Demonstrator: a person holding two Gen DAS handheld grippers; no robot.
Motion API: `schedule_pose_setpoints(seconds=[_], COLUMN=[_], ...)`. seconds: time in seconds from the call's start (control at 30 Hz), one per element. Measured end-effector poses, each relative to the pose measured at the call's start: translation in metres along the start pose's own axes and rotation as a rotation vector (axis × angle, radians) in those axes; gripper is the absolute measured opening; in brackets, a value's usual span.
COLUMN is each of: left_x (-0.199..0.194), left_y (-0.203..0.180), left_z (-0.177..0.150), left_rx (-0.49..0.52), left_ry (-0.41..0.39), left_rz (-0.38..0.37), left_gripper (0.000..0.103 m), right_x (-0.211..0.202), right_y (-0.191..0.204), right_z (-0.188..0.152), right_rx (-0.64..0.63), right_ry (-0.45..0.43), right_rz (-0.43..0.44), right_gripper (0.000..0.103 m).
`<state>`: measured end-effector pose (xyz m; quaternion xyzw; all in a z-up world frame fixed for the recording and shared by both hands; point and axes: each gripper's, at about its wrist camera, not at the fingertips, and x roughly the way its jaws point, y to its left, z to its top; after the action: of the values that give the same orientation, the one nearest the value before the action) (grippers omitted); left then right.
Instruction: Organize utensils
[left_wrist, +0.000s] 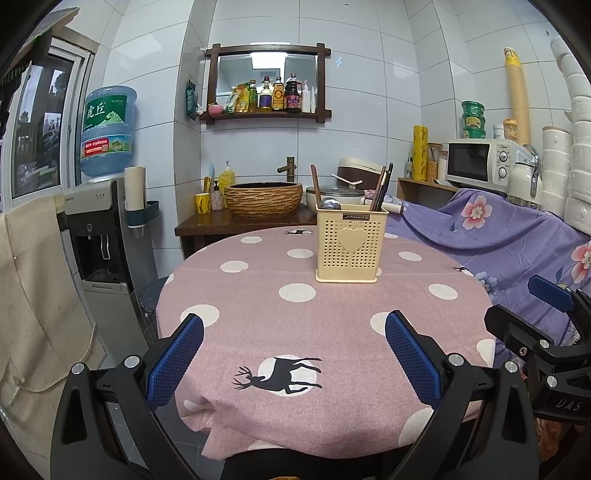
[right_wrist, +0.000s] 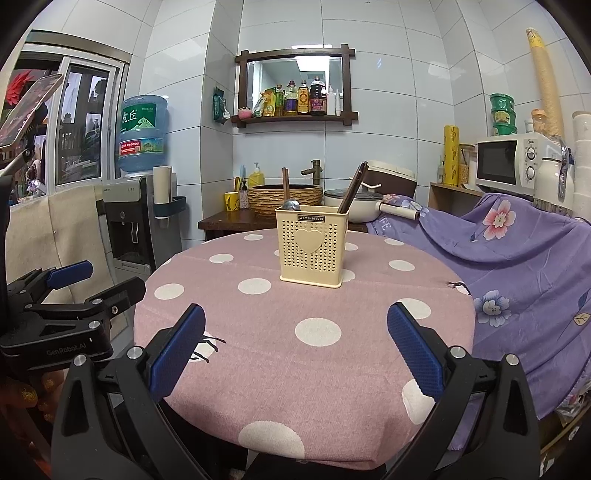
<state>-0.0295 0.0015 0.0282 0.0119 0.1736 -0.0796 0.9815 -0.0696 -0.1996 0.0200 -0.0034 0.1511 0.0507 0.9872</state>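
A cream perforated utensil holder (left_wrist: 347, 245) with a heart on its front stands upright on the far part of the round table; it also shows in the right wrist view (right_wrist: 312, 245). Dark chopsticks (left_wrist: 382, 188) and a metal spoon (left_wrist: 330, 204) stand in it, also seen in the right wrist view as chopsticks (right_wrist: 352, 188) and spoon (right_wrist: 291, 204). My left gripper (left_wrist: 293, 352) is open and empty, over the table's near edge. My right gripper (right_wrist: 295, 349) is open and empty, likewise short of the holder. Each gripper shows in the other's view: the right (left_wrist: 532, 314), the left (right_wrist: 96, 284).
The table wears a pink polka-dot cloth (left_wrist: 258, 295) with a deer print (left_wrist: 280, 373). A purple floral sheet (right_wrist: 517, 258) covers furniture to the right. Behind are a wooden counter with a woven basin (left_wrist: 263, 199), a pot (right_wrist: 349, 206), a water dispenser (left_wrist: 99, 229) and a microwave (right_wrist: 508, 162).
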Motion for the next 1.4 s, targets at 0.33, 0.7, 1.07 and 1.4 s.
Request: schedule_pose_setpoints(seconds=[0.33,0.7,1.07,1.4], left_x=[0.0009,0.0011,0.0019,0.0023], left_y=[-0.0002,0.0008,-0.0002,0.0], left_z=[0.0007,0.0004,-0.0008,-0.003], left_rx=[-0.001,-0.003,-0.003,-0.01], left_ry=[0.002,0.004,0.006,0.011], left_rz=[0.001,0.001,0.003,-0.005], left_gripper=[0.097,0.097,0.097,0.097], right_x=[0.0003,0.0016,0.0015,0.0014], right_y=[-0.0011,0.0011,0.0028,0.0032], right_z=[0.0005,0.0006,0.0011,0.0014], right_rx=[0.0,-0.008,-0.01,-0.011], right_ry=[0.0,0.002,0.003,0.003], right_rz=[0.0,0.003,0.003,0.003], right_gripper=[0.097,0.097,0.097,0.097])
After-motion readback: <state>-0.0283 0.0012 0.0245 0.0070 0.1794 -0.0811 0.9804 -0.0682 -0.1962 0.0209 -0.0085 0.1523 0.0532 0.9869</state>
